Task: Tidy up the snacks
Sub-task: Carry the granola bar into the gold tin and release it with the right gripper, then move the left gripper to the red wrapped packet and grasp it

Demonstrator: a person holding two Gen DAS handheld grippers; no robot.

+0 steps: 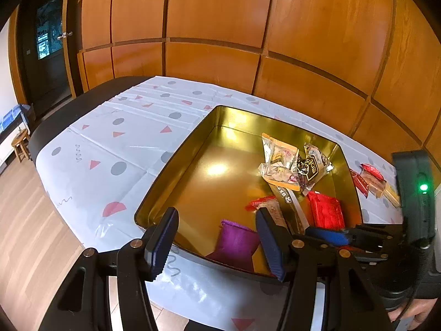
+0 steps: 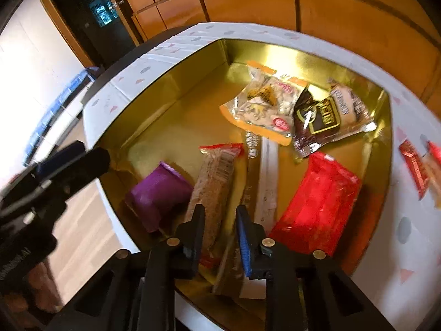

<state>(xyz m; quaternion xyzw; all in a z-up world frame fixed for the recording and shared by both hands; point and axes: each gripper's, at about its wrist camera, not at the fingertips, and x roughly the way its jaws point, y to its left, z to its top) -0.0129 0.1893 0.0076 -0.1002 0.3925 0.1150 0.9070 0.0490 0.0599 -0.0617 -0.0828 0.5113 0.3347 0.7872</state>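
A gold tin (image 1: 176, 165) (image 2: 165, 82) sits on the table and holds several snack packets: a purple packet (image 1: 237, 241) (image 2: 157, 195), a red packet (image 1: 326, 211) (image 2: 317, 204), a red-ended cereal bar (image 1: 271, 209) (image 2: 217, 176), a long white stick pack (image 2: 268, 176), an orange-edged clear pack (image 1: 279, 162) (image 2: 261, 102) and a dark brown pack (image 1: 310, 167) (image 2: 328, 115). My left gripper (image 1: 217, 244) is open and empty over the tin's near edge. My right gripper (image 2: 220, 237) (image 1: 330, 235) is slightly open over the tin's near part, above the cereal bar and stick pack, gripping nothing.
Two red-wrapped snacks (image 1: 368, 179) (image 2: 419, 165) lie on the patterned tablecloth (image 1: 110, 143) right of the tin. Wood-panelled wall (image 1: 220, 13) behind the table. A dark door (image 1: 46, 41) and a small stool (image 1: 20, 143) stand at the left over wooden floor.
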